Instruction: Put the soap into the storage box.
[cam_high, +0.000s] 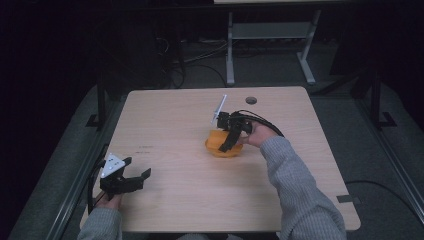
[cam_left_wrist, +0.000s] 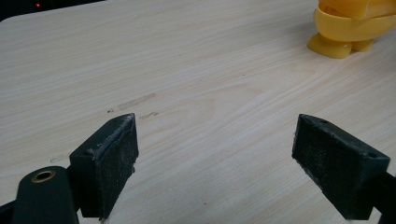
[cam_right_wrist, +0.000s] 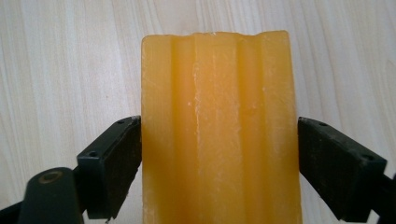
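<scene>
Orange ridged block is seen between the two jaws of the right hand-held gripper; the left jaw is touching its side, the right one is just beside it, so a firm grip cannot be told. It is placed above the yellow-orange object near the tabletop centre. The left hand-held gripper is held wide open near the front left edge, with nothing between its jaws.

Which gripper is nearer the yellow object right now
Right. The right gripper has its jaws on either side of the yellow object; the left gripper sits open, well away near the table's front-left edge.
</scene>
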